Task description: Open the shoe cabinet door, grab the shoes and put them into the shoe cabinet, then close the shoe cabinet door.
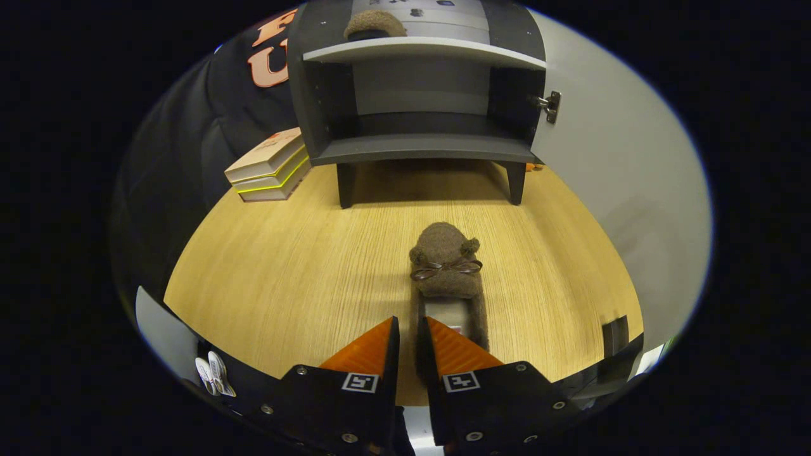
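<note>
Slipper (pixel 447 266) heel behind tool (pixel 407 332)

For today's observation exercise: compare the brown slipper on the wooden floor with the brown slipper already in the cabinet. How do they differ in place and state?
1. The floor slipper lies on the wooden floor before the cabinet; the shelf slipper sits on the upper shelf.
2. The gripper has shut on the floor slipper's side wall; the shelf slipper lies untouched.
3. The floor slipper shows its bow and open heel; the shelf slipper shows just a rounded end.

Both are brown and fuzzy.
</note>
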The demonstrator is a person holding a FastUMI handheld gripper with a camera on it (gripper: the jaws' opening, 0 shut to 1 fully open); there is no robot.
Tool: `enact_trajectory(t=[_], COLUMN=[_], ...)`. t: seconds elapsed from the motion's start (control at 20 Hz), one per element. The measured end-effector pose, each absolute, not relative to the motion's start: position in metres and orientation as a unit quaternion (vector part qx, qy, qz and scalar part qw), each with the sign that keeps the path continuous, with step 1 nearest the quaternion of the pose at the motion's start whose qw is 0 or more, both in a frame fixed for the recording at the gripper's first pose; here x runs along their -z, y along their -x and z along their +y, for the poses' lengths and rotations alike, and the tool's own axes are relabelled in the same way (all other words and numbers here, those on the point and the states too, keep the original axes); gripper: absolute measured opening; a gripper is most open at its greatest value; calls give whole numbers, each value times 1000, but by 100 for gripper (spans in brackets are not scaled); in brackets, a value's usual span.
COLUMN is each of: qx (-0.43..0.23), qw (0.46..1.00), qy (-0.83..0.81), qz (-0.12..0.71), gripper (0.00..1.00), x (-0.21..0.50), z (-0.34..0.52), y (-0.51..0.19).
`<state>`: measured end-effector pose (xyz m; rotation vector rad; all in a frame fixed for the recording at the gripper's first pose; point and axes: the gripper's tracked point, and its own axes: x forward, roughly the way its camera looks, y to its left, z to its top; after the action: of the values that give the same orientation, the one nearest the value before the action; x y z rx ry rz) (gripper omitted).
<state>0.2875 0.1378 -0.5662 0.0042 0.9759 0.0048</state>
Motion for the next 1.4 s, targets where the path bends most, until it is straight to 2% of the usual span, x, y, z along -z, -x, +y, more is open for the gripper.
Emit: enact_trajectory(t=[0.35, 0.4, 0.45, 0.55, 0.95, 1.4], qx=[15, 14, 13, 13, 20, 19], qw=[859, 859, 859, 862, 890, 930], qy=[-15, -14, -12, -11, -19, 5], qz=[511, 511, 511, 506, 456, 367], gripper=[22, 19, 9, 6, 6, 6], x=[609, 609, 607, 597, 522, 383], z=[133, 133, 134, 133, 129, 123], y=[-288, -288, -289, -293, -303, -305])
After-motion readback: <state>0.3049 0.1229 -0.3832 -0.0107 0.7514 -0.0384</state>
